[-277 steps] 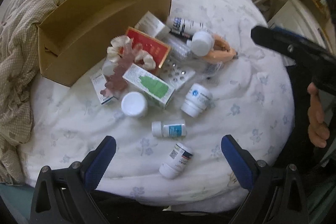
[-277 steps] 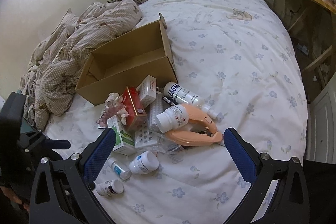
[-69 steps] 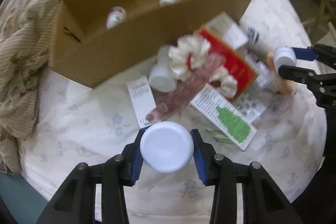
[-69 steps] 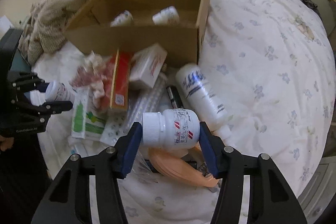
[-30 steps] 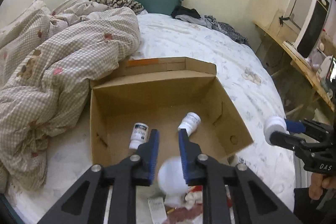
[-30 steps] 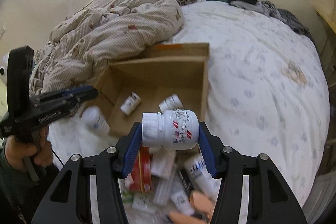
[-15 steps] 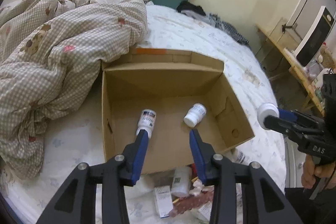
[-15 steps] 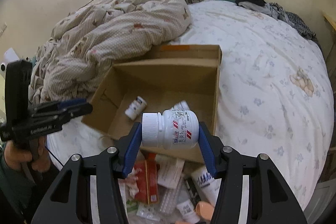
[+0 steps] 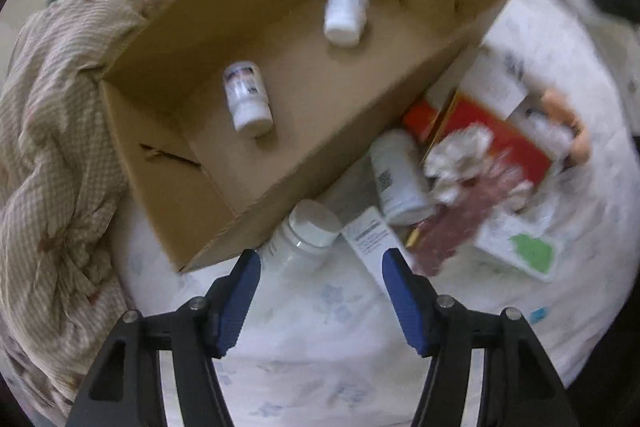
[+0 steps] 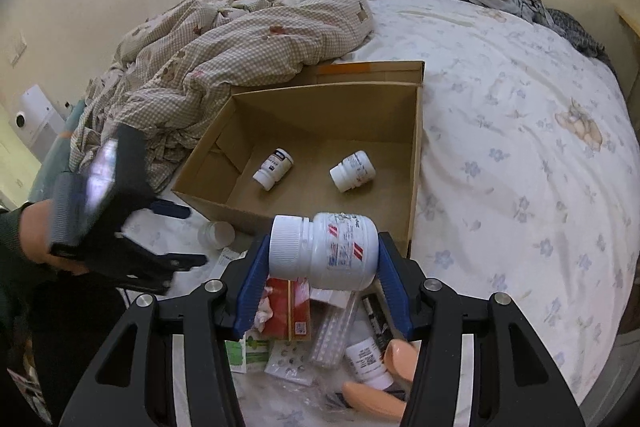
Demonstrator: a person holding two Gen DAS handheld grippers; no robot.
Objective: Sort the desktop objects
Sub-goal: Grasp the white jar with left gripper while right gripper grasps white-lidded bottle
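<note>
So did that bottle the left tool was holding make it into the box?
No. The big white bottle left the open left tool and lies outside the cardboard box, against its near wall.

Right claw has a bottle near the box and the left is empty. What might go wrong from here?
1. The right claw holds its bottle sideways, short of the box's near wall; released here, it would likely land in the clutter outside.
2. A white jar already lies outside against the box, near the open left claw; regrasping it on its side may roll it.
</note>
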